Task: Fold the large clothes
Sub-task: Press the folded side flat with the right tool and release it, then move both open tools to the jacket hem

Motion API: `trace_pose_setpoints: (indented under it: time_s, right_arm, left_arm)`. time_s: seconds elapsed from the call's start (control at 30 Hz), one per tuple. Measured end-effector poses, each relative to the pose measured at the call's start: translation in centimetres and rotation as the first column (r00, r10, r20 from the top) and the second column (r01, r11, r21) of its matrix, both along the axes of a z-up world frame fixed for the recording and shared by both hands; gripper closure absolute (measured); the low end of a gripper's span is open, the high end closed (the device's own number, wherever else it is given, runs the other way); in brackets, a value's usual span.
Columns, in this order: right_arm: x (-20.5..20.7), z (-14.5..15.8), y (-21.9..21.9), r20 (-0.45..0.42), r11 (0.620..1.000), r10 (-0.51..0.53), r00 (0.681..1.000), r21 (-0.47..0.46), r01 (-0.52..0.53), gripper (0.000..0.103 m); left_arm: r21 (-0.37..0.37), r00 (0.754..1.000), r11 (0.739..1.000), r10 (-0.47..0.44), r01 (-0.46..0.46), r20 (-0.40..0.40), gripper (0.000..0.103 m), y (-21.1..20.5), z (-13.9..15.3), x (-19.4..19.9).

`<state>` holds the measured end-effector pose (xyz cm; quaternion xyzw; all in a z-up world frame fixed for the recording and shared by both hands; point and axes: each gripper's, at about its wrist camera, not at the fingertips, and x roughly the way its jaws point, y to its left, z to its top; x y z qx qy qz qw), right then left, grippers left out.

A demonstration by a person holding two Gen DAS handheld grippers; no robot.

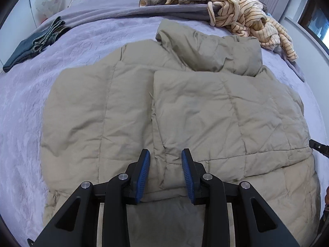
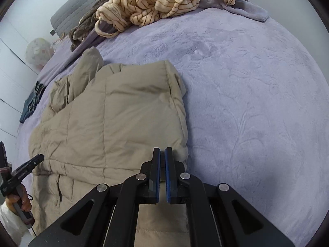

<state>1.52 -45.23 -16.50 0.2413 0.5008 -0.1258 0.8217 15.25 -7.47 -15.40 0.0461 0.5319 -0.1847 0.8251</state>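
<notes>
Beige quilted puffer jacket lies flat mid-bed on the lavender embossed plush blanket, one side panel folded over, sleeve bunched at 12 o'clock. Left gripper hovers over the hem, blue pads spread wide, holding nothing. Right gripper sits at the jacket's right edge, pads nearly closed with a thin gap, nothing visibly clamped. Cream striped fleece garment heaped at 12 o'clock; dark folded clothes at 10 o'clock.

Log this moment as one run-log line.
task: fold large clothes | jacket: partly folded on bed | left gripper: open over hem | right gripper: nearly shut, empty, at jacket's right edge
</notes>
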Motion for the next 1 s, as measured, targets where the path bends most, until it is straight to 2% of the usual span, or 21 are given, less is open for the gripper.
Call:
trace_pose_setpoints:
  time_s: [0.17,0.3,0.5,0.6,0.67,0.73,0.77,0.8,0.83,0.87,0.9,1.0]
  right_arm:
    - [0.8,-1.8,0.0,-0.018,1.000,0.021,1.000,0.008,-0.020,0.099]
    - [0.5,-0.5,0.0,-0.027,1.000,0.009,1.000,0.016,-0.009,0.098]
    - [-1.2,1.4,0.1,-0.044,0.996,-0.014,0.999,0.085,0.018,0.097]
    - [-2.4,1.8,0.6,-0.067,0.990,-0.025,0.997,0.133,0.034,0.085]
    - [-3.1,2.0,1.2,-0.080,0.988,-0.025,0.996,0.151,0.037,0.070]
    - [-3.8,2.3,1.9,-0.094,0.987,-0.018,0.995,0.159,0.033,0.064]
    - [-4.1,2.4,2.2,-0.102,0.986,-0.014,0.995,0.166,0.031,0.063]
    - [-4.4,2.5,2.5,-0.110,0.985,-0.011,0.994,0.172,0.030,0.063]
    - [-4.6,2.6,2.8,-0.118,0.983,-0.007,0.993,0.179,0.029,0.062]
    - [-4.9,2.7,3.1,-0.125,0.982,-0.003,0.992,0.185,0.026,0.060]
    - [-5.1,2.9,3.3,-0.130,0.982,0.000,0.992,0.187,0.025,0.058]
    - [-5.6,3.7,4.1,-0.137,0.981,0.012,0.991,0.191,0.015,0.051]
  left_arm:
    - [0.011,1.000,1.000,0.005,-0.005,0.007,0.069,0.0,-0.9,-0.4]
    - [0.020,0.999,0.999,0.030,-0.030,-0.012,0.069,0.3,0.0,-0.6]
    - [0.041,0.998,0.998,0.052,-0.050,-0.043,0.068,1.0,1.6,-2.1]
    - [0.051,0.996,0.997,0.057,-0.053,-0.062,0.068,1.2,2.4,-3.3]
    - [0.058,0.996,0.997,0.062,-0.058,-0.071,0.068,1.4,2.9,-4.1]
    - [0.058,0.994,0.996,0.068,-0.063,-0.080,0.068,1.5,3.5,-5.1]
    - [0.058,0.994,0.996,0.070,-0.065,-0.087,0.066,1.5,3.8,-5.4]
    - [0.062,0.993,0.996,0.073,-0.067,-0.095,0.053,1.6,4.0,-5.8]
    - [0.069,0.992,0.995,0.083,-0.077,-0.090,0.017,1.8,4.3,-6.3]
    - [0.074,0.992,0.993,0.101,-0.096,-0.070,0.002,1.9,4.8,-6.8]
    - [0.074,0.993,0.991,0.112,-0.109,-0.041,0.002,2.1,5.4,-7.3]
    - [0.087,0.991,0.989,0.122,-0.117,-0.062,0.002,2.4,6.1,-8.2]
